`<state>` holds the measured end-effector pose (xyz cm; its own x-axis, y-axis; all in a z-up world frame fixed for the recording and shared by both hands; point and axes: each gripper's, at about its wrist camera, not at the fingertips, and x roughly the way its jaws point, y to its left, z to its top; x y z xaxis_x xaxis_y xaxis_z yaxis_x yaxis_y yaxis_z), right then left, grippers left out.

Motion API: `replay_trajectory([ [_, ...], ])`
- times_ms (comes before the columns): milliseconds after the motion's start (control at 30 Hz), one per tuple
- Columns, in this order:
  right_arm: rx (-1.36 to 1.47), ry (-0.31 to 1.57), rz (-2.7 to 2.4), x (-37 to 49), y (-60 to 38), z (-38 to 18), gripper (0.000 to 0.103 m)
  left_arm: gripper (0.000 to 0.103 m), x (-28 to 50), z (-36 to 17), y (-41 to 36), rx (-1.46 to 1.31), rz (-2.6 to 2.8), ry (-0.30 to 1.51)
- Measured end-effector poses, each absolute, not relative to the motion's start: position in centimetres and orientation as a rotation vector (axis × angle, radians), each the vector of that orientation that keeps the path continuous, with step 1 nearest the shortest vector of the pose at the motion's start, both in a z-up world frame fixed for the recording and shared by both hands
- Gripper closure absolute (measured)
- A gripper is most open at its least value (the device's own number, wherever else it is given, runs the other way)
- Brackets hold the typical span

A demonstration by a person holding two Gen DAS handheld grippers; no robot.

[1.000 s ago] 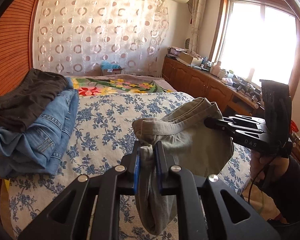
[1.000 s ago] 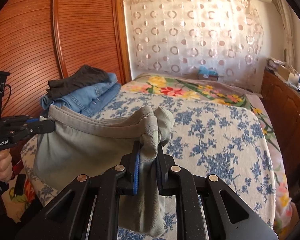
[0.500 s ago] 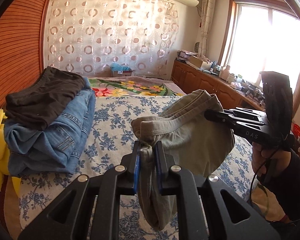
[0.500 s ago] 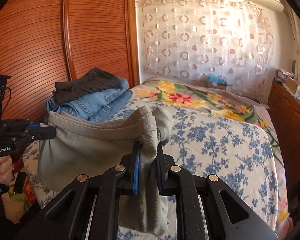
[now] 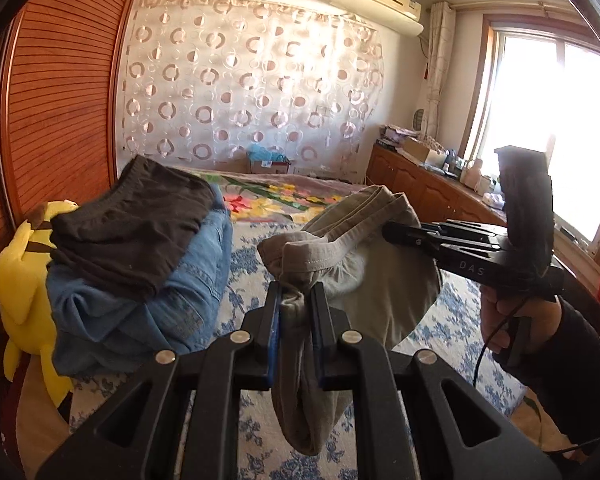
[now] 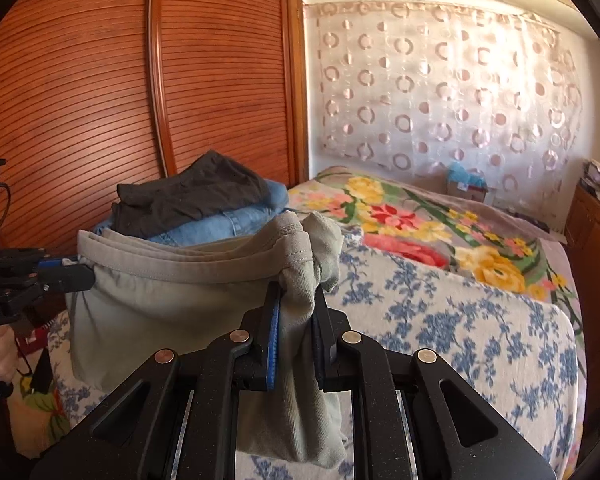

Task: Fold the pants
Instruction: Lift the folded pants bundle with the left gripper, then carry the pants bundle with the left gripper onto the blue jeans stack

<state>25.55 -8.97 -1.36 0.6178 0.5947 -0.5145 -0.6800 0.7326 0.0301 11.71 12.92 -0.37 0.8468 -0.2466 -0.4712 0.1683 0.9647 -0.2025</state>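
Left wrist view showed your left gripper (image 5: 296,332) with its fingers (image 5: 273,320) pinching a bunched corner of the pants (image 5: 379,292), and your right gripper (image 5: 387,232), at right of frame, clamped on the other corner. The pants hung in the air between the two, above the bed (image 5: 451,332), low in the middle of the frame.

You were carrying a folded pair, I judge, toward the stack (image 5: 140,264) at left of the frame. To do it well, you needed both corners level and the top hem taut, so the sagging belly would not drag or unfold; lowering the hanging edge first would have let it lie flat on top.

Right wrist view gave the cloth best: a soft olive knit, limp, with a stitched double hem (image 6: 188,264) and thick gathers at each pinch. The stack was stiff blue denim under a dark, thin garment. A yellow plush toy (image 5: 24,288) sat beside it.
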Motion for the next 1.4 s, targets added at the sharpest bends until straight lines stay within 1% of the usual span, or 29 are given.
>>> replay_trajectory([
  [300,-0.235,0.445,0.803,29.6,-4.5,2.1,0.092,0.093,14.7,1.8,16.4,-0.16,-0.132,0.463],
  [467,-0.271,0.411,0.846,31.4,-1.3,3.0,0.092,0.093,15.8,2.2,18.7,-0.168,-0.083,0.447],
  [967,-0.382,0.425,0.926,36.1,6.6,3.5,0.092,0.093,17.0,2.3,22.0,-0.159,0.04,0.459],
  [1400,-0.454,0.443,0.994,37.2,13.7,2.8,0.092,0.093,16.8,1.0,25.1,-0.205,0.103,0.474],
])
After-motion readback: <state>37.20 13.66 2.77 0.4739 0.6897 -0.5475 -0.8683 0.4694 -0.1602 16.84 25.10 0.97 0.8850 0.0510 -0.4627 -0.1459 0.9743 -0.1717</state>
